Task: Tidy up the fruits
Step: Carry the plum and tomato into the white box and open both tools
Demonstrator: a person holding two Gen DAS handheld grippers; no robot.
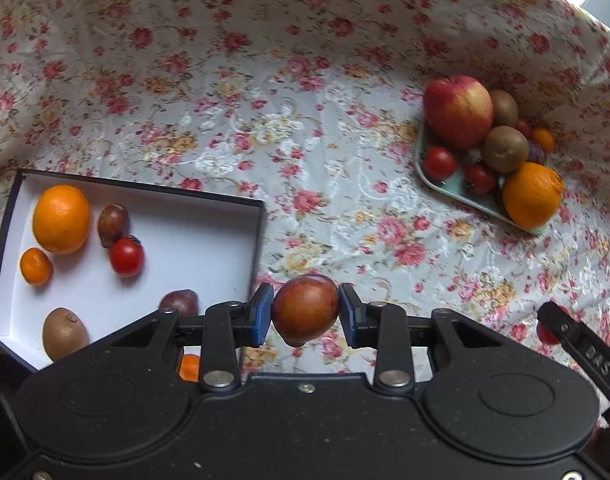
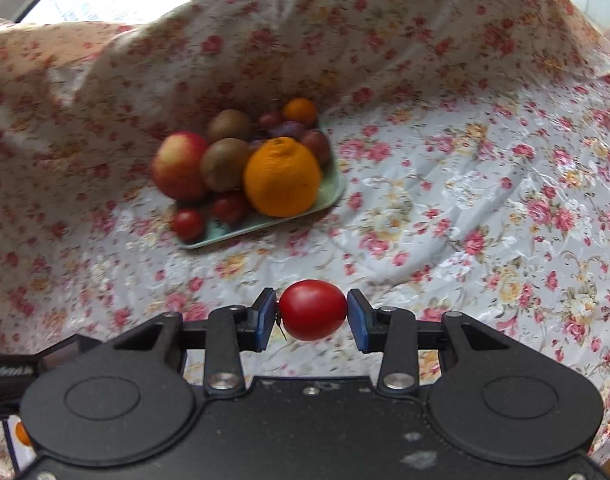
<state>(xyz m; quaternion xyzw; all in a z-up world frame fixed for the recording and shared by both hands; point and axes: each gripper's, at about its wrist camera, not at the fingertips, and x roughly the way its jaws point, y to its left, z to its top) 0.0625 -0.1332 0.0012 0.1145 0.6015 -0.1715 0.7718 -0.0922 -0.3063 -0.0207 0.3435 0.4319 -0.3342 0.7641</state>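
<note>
Left wrist view: the white box (image 1: 209, 240) lies well apart from the green tray (image 1: 445, 184), and the left gripper (image 1: 305, 310) pinches a reddish plum (image 1: 305, 308) across its middle, above the cloth just beside the box. Right gripper (image 2: 313, 312) clamps a small tomato (image 2: 313, 309). Both fruits look light, smooth-skinned and easily bruised, so gentle pressure at the widest part seems best.

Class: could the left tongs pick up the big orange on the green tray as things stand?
Probably not yet. The left tongs are already shut on a plum, so nothing more fits. The orange sits exposed at the tray's near corner.
</note>
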